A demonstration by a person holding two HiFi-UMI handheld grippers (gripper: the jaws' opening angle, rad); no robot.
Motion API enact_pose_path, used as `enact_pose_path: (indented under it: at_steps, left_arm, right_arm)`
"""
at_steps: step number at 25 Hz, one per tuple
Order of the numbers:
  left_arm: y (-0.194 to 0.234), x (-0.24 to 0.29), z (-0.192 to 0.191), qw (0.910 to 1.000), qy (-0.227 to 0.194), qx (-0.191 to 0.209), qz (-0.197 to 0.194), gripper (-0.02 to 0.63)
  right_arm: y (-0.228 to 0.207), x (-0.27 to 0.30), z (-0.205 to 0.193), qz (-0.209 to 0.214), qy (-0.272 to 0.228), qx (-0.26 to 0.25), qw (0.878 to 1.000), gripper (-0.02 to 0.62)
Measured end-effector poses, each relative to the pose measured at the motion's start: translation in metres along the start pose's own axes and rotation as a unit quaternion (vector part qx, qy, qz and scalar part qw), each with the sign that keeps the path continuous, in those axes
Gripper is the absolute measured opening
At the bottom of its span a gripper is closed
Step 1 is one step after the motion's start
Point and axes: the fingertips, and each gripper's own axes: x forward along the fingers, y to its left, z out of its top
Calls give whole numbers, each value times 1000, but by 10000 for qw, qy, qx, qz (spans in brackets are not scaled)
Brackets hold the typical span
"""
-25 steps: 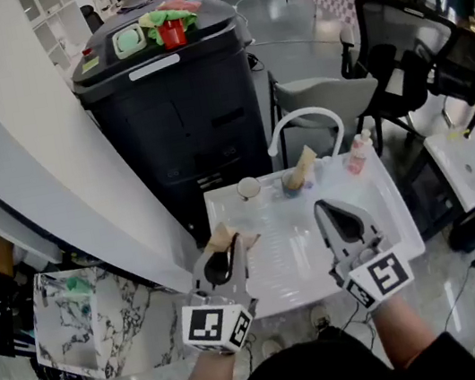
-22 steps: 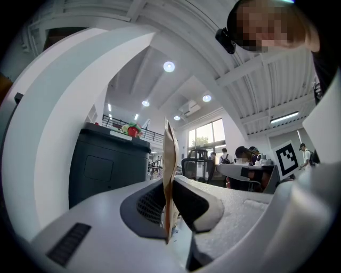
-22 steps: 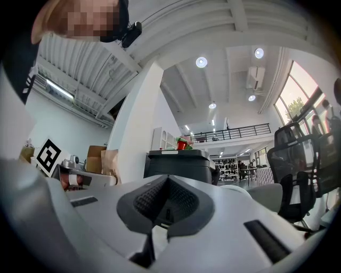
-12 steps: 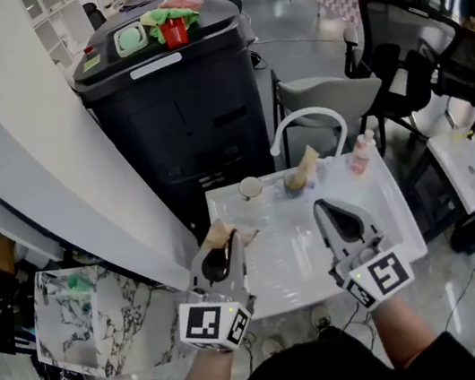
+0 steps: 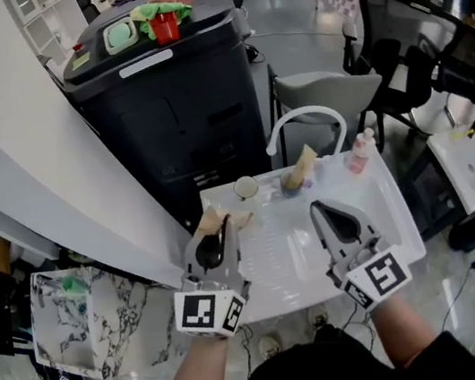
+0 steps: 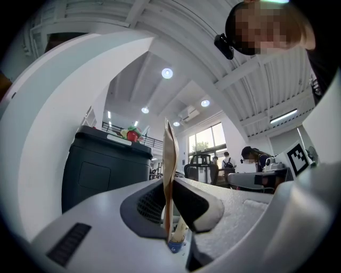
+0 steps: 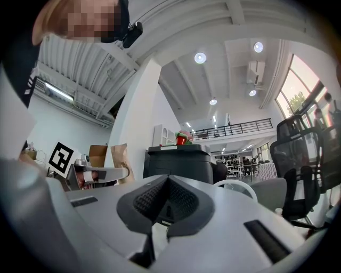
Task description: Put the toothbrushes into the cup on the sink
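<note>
The left claw is clamped on a paper-sleeved toothbrush, held over the left edge of the white sink. The right claw is closed and empty, over the basin. Another wrapped toothbrush stands in the cup by the faucet

My head camera looks steeply down from above and behind my left gripper and right gripper, onto the sink past their tips. Each gripper camera sits low and close behind its own jaws, tilted up toward the ceiling. All three share the black cabinet ahead of the grippers
</note>
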Motion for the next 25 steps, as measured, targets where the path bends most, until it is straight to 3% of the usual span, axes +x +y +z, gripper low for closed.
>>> enact_pose_path:
  at_steps: [13, 25]
  left_arm:
    - [38, 62, -30, 9990, -361, -29, 273, 37]
    - [83, 117, -98, 9975, -72, -326, 619, 37]
  right_arm:
    - [-29, 17, -29, 64, 325, 0, 9994, -3]
    - [-60, 31, -64, 52, 761, 50, 9971, -3]
